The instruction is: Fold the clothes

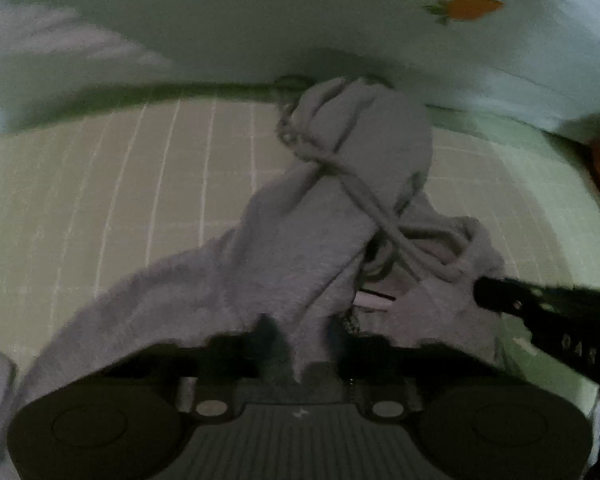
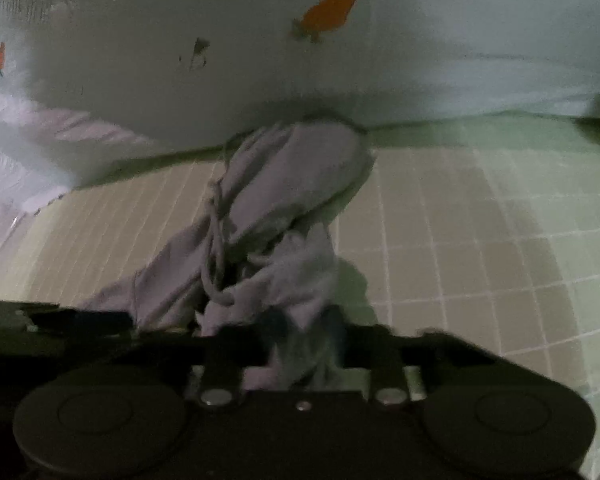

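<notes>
Hoodie [image 1: 320, 216], grey and bunched, drawstrings [image 1: 364, 196] crossing it.

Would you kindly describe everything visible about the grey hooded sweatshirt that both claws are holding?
The grey fleece hooded sweatshirt looks soft and thick, with a rounded hood at its far end and a twisted grey drawstring crossing its front. It is bunched and stretched lengthwise over the green checked mat, its hood reaching the white carrot-print bedding. The left claw pinches one near fold; the right claw pinches another beside it. A pale label shows inside the neck opening.
</notes>
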The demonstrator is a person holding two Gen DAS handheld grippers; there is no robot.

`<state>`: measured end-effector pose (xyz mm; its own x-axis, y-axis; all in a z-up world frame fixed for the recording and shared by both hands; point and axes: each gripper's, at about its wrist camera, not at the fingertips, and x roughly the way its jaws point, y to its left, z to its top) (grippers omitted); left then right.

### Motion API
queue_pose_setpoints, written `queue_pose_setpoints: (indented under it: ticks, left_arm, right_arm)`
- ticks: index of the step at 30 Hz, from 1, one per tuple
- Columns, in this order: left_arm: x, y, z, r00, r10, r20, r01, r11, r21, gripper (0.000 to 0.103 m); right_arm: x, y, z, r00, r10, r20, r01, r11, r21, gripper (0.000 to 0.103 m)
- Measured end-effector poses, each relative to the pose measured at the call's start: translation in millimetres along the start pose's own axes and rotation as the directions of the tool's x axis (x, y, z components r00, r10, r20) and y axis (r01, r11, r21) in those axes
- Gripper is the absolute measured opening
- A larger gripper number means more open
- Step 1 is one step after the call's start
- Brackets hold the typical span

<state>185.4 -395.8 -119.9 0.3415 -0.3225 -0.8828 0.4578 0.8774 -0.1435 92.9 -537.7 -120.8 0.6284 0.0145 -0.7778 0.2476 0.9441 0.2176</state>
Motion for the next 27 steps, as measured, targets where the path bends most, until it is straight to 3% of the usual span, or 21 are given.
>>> queue_pose_setpoints:
  ticks: [3, 7, 9, 12, 16, 19, 20, 22, 23, 24, 26, 27]
  left_arm:
    - [-2, 8, -2, 1.000, -0.025, 0.008, 0.025, 0.999, -0.034, 0.005]
    - [-15, 13, 2, 0.998, -0.030, 0.053, 0.034, 0.997, -0.071, 0.003]
    - [-38, 15, 10, 0.992, -0.044, 0.121, 0.054, 0.995, -0.078, 0.003]
    - [-73, 19, 22, 0.973, -0.063, 0.222, 0.084, 0.993, -0.086, 0.002]
    - [-119, 24, 39, 0.932, -0.085, 0.352, 0.125, 0.988, -0.092, 0.002]
    - [-100, 27, 64, 0.920, -0.051, 0.388, 0.110, 0.985, -0.130, 0.005]
    - [-86, 29, 70, 0.929, -0.044, 0.366, 0.106, 0.983, -0.149, 0.015]
    - [-74, 34, 71, 0.958, -0.010, 0.286, 0.071, 0.977, -0.202, 0.020]
    - [-77, 36, 65, 0.958, -0.001, 0.286, 0.061, 0.978, -0.201, 0.032]
    - [-81, 39, 57, 0.958, 0.009, 0.288, 0.051, 0.978, -0.200, 0.054]
    - [-91, 51, 31, 0.953, 0.033, 0.302, 0.032, 0.977, -0.209, 0.082]
    - [-96, 57, 17, 0.951, 0.046, 0.306, 0.022, 0.976, -0.215, 0.083]
  right_arm:
    - [-3, -3, -6, 1.000, 0.012, 0.006, -0.012, 1.000, -0.005, 0.003]
    - [-13, -7, -9, 0.999, 0.011, 0.032, -0.012, 1.000, 0.011, 0.002]
    - [-23, -9, -8, 0.998, 0.017, 0.060, -0.018, 1.000, 0.020, 0.002]
    - [-42, -11, -1, 0.993, 0.024, 0.117, -0.028, 0.999, 0.028, 0.002]
    - [-52, -13, 23, 0.981, 0.004, 0.192, -0.011, 0.999, 0.036, 0.001]
    - [-60, -15, 40, 0.969, -0.012, 0.248, 0.002, 0.999, 0.043, 0.002]
    - [-62, -16, 46, 0.964, -0.018, 0.266, 0.006, 0.999, 0.046, 0.003]
    - [-68, -17, 58, 0.953, -0.028, 0.302, 0.014, 0.999, 0.051, 0.010]
    - [-69, -13, 58, 0.954, -0.064, 0.293, 0.061, 0.998, 0.022, 0.022]
    - [-69, -9, 57, 0.954, -0.105, 0.281, 0.113, 0.993, -0.013, 0.027]
    - [-85, -10, 39, 0.941, -0.105, 0.323, 0.131, 0.989, -0.061, 0.062]
    - [-93, -12, 27, 0.943, -0.105, 0.316, 0.132, 0.989, -0.065, 0.067]
